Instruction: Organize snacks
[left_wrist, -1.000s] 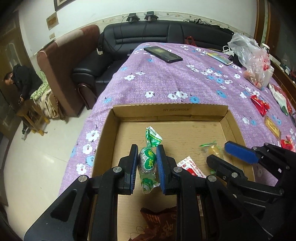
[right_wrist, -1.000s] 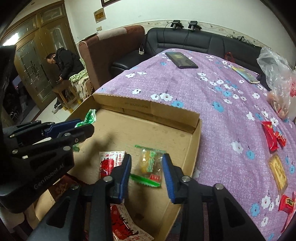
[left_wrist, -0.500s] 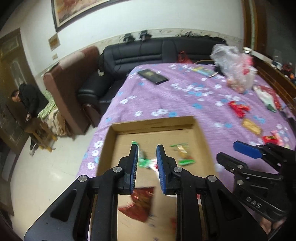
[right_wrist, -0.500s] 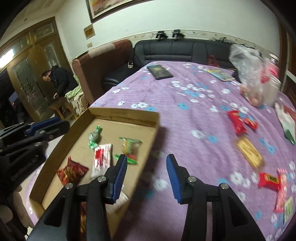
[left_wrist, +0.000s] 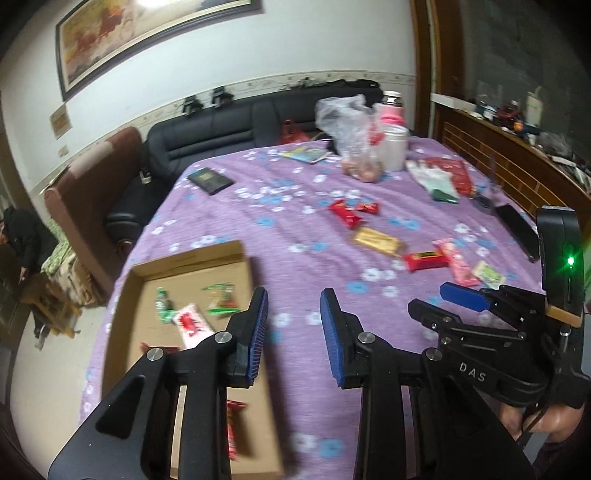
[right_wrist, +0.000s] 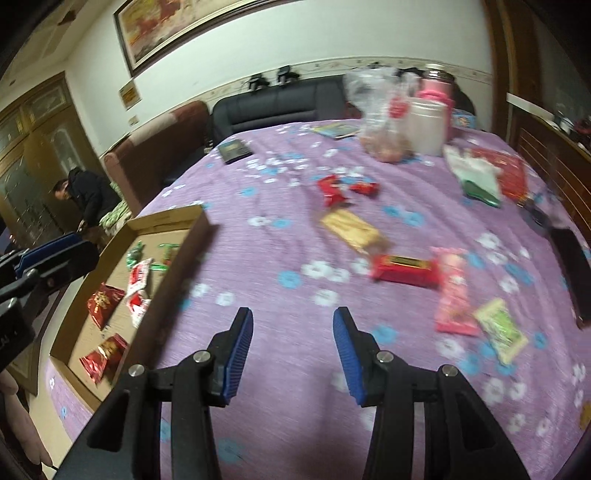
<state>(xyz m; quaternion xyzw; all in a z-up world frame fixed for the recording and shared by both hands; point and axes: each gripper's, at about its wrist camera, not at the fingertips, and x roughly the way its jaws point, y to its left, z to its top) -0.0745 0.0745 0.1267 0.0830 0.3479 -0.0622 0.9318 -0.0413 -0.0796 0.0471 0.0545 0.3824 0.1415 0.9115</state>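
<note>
A shallow cardboard box (left_wrist: 192, 254) (right_wrist: 170, 218) lies at the left on the purple flowered cloth and holds several snack packets (right_wrist: 138, 275). Loose snacks lie to the right: a red bar (right_wrist: 404, 271), a tan packet (right_wrist: 349, 229), a pink packet (right_wrist: 452, 291), a green packet (right_wrist: 500, 330) and red packets (right_wrist: 332, 188). My left gripper (left_wrist: 291, 314) is open and empty above the box's right edge. My right gripper (right_wrist: 291, 332) is open and empty over bare cloth, short of the red bar. Both views are blurred.
A clear plastic bag (right_wrist: 380, 122), a white jar (right_wrist: 428, 125) and a pink bottle stand at the back. A dark tablet (right_wrist: 234, 149) lies far left of them. A black device (right_wrist: 570, 266) lies at the right edge. A sofa and a person are beyond.
My left gripper let go of the green snack, which now lies in the box, and opened. Both grippers rose and swung right, away from the box towards the loose snacks.
</note>
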